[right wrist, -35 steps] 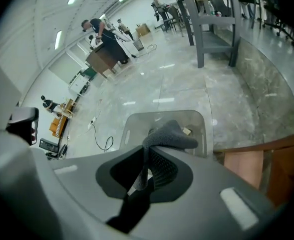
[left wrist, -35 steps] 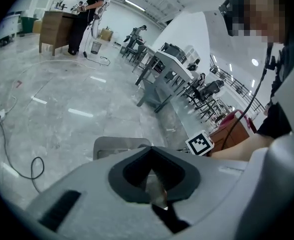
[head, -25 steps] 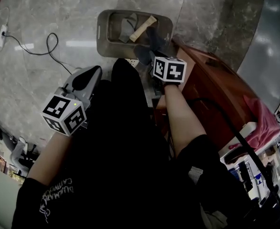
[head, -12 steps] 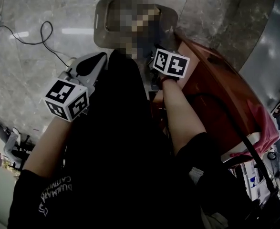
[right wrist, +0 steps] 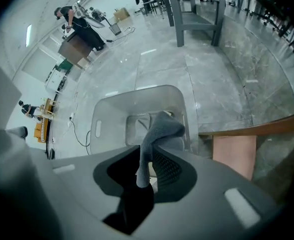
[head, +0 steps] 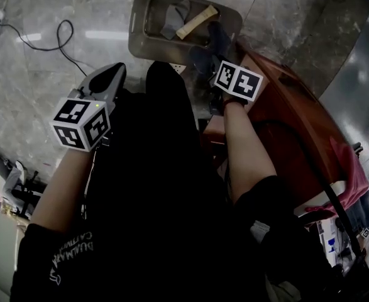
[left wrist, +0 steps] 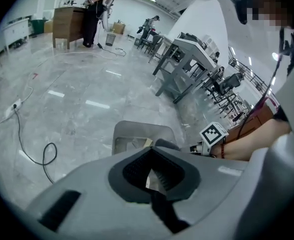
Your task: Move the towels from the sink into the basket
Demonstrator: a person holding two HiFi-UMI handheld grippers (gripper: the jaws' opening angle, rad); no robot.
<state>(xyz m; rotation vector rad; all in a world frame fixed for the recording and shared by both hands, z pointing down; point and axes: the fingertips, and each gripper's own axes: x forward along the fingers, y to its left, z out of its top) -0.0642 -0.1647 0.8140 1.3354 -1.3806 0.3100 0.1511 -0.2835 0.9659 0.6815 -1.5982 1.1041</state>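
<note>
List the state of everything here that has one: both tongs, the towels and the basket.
Left tongs: slightly apart, empty.
Right tongs: just been opening, pads off the dark grey towel between them.
Dark grey towel: hanging over the basket.
Basket: upright on the floor, holding a grey towel and a tan towel.
</note>
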